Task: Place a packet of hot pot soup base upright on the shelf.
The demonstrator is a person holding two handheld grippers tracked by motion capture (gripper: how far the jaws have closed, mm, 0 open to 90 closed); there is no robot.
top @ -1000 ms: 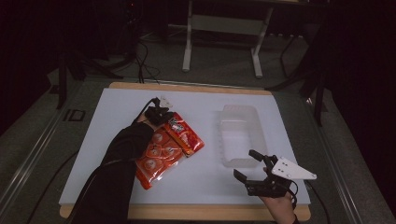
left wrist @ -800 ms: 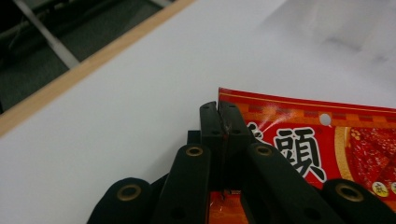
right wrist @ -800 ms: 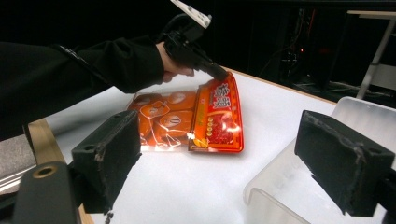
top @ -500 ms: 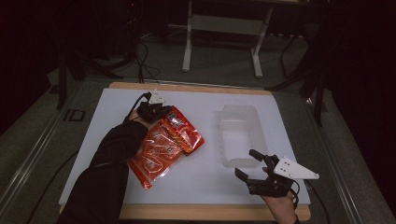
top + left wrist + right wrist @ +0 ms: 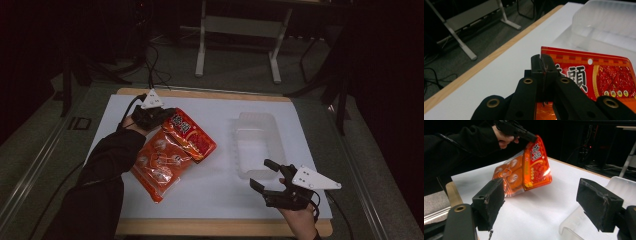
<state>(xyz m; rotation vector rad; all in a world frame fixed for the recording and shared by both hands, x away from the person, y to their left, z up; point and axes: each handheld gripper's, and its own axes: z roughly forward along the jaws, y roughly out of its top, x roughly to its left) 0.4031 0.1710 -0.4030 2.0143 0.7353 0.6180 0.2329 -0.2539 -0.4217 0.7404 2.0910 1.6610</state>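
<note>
Left gripper [image 5: 167, 114], far-left part of the table, jaws pressed tight together on the top corner of a red snack packet [image 5: 190, 135] — seen closely in the left gripper view, where the two black jaws meet over the packet's upper edge [image 5: 584, 62], beside a small punched hole. Packet lifted at that corner and tilted, lower end drooping toward the white table top [image 5: 215, 180]. Behind and partly under it an orange packet [image 5: 159, 164] with pale round pictures, lying toward the near-left; whether joined to the red one or merely overlapped cannot be told. In the right gripper view both packets [image 5: 534, 162] hanging up off the surface from the left gripper [image 5: 534, 138], with the left hand [image 5: 504, 138] and a dark sleeve behind.

Right gripper [image 5: 265, 175], near-right part of the table, jaws spread wide with nothing between them — well apart from the packets. Grey three-cornered plate on top, right hand [image 5: 300, 217] below at the table's near edge.

Clear plastic tray [image 5: 257, 145] to the right of centre, just beyond the right gripper, nothing visible inside; its near corner [image 5: 574, 222] visible between the open jaws in the right gripper view. Wooden rim [image 5: 225, 227] around the white surface; metal table legs [image 5: 202, 45] on the dim floor beyond.
</note>
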